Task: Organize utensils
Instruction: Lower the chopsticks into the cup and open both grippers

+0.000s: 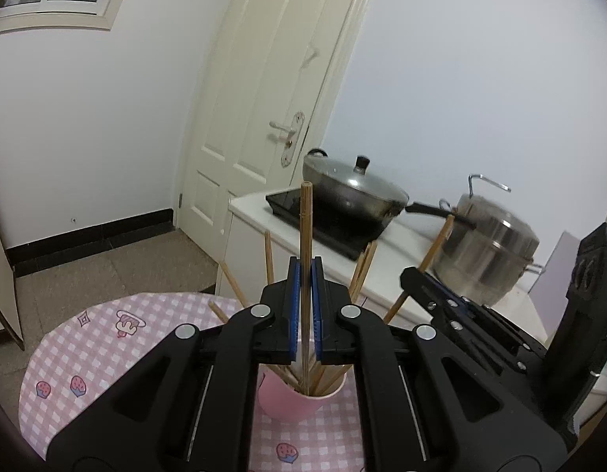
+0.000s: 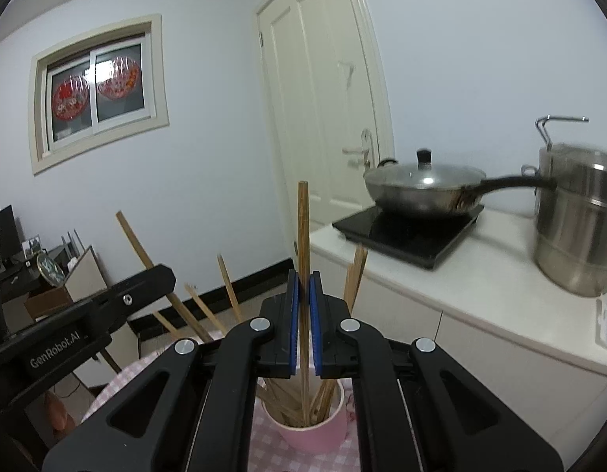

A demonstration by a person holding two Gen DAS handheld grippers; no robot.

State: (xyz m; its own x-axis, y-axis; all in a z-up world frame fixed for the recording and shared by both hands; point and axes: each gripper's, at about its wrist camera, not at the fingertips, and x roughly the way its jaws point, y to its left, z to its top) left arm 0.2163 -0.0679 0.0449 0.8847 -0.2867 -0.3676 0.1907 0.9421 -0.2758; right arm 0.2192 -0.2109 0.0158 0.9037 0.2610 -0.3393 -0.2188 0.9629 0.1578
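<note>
Both cams ride the grippers, tilted slightly down, close over the pink cylindrical cup of wooden chopsticks point(image 1: 303, 397) point(image 2: 311, 432). Both face the cream panelled door point(image 1: 272, 90) point(image 2: 319, 90); lidded steel wok point(image 1: 354, 192) point(image 2: 421, 188) in both.

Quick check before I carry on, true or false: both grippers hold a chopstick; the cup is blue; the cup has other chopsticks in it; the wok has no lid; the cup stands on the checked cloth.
1. Both grippers hold a chopstick: true. The left gripper is shut on a chopstick, and the right gripper on another chopstick.
2. The cup is blue: false, it is pink.
3. The cup has other chopsticks in it: true.
4. The wok has no lid: false, a lid with a black knob covers it.
5. The cup stands on the checked cloth: true.
</note>
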